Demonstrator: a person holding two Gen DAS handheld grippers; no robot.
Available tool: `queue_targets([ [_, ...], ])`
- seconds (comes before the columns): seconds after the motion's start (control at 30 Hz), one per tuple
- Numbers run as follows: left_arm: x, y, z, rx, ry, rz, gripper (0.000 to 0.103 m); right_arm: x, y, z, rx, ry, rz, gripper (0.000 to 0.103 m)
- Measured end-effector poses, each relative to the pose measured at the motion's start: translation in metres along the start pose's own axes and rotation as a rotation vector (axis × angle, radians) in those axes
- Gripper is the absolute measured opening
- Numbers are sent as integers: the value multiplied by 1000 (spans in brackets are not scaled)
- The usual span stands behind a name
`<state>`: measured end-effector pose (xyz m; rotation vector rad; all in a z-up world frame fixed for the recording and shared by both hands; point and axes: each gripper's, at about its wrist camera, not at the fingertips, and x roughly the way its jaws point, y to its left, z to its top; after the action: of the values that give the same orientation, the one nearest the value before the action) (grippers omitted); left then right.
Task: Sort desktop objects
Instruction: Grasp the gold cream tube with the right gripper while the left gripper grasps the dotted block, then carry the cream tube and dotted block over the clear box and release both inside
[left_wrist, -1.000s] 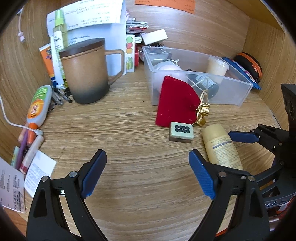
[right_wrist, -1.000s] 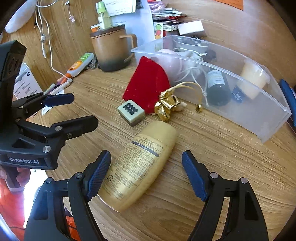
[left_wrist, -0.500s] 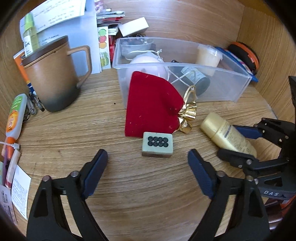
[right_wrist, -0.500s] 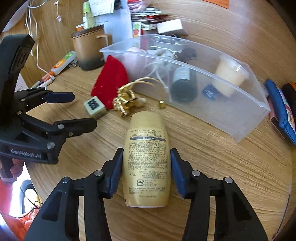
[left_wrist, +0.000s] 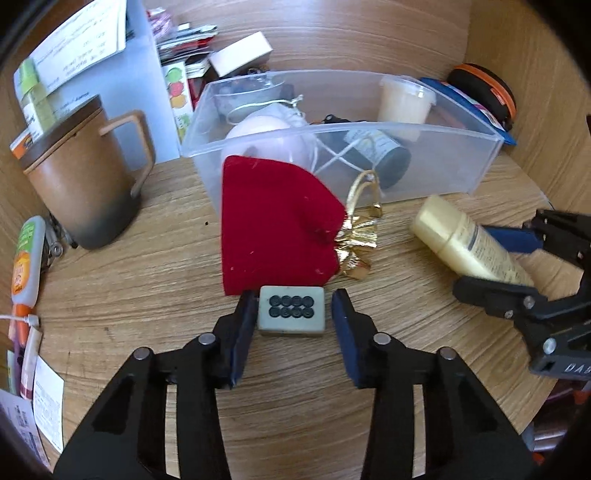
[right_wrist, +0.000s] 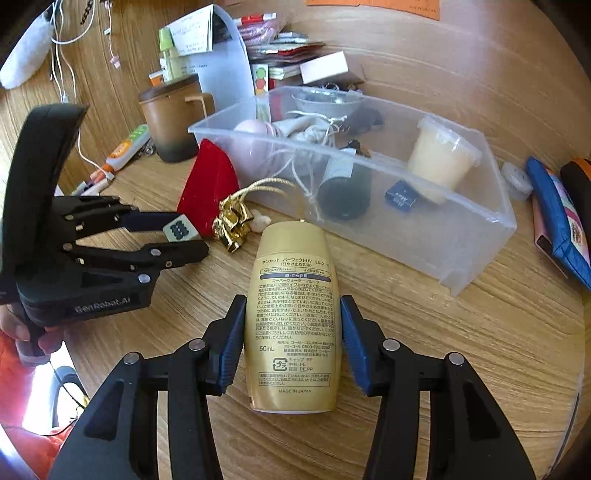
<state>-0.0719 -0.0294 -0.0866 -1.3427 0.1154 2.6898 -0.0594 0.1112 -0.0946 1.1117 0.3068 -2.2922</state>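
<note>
A mahjong tile (left_wrist: 291, 312) with black dots lies on the wooden desk in front of a red pouch (left_wrist: 273, 225) with a gold tie (left_wrist: 356, 240). My left gripper (left_wrist: 293, 314) has its jaws close around the tile, the left pad touching and a small gap at the right pad. A gold sunscreen bottle (right_wrist: 291, 317) lies flat; my right gripper (right_wrist: 291, 325) is shut on it. The bottle also shows in the left wrist view (left_wrist: 469, 243), and the tile in the right wrist view (right_wrist: 179, 229). A clear plastic bin (left_wrist: 480, 162) stands behind.
The bin (right_wrist: 480, 236) holds a dark bottle (right_wrist: 345, 188), a lidded cup (right_wrist: 441, 158), a pink ball and cords. A brown lidded mug (left_wrist: 81, 184) stands at the left, with tubes and pens (left_wrist: 26, 258) beside it. Papers and boxes line the back wall. A blue pouch (right_wrist: 557, 218) lies right.
My left gripper has moved forward to the mahjong tile and narrowed its jaws around it. My right gripper has closed on the gold bottle and stays on it.
</note>
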Motion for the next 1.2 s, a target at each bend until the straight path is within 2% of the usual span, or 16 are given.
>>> queue_targets([
  [0.07,-1,-1,-2,6,-2,-9,33,-3,-1,0,-1,-6,-5,46],
  [0.43,-17,0,-8,-24,-39,0,33,-24,-7,6,1,-47,-19,46],
  [1.03,-64,6,32,-46,-182,-13,33,-58,-15,29,-3,-136,-42,45],
  [1.13,-67,8,41,-45,-195,-15,33,-61,-18,37,-5,-146,-49,41],
  [1.2,-68,10,48,-44,-201,-16,33,-61,-21,43,-4,-147,-46,26],
])
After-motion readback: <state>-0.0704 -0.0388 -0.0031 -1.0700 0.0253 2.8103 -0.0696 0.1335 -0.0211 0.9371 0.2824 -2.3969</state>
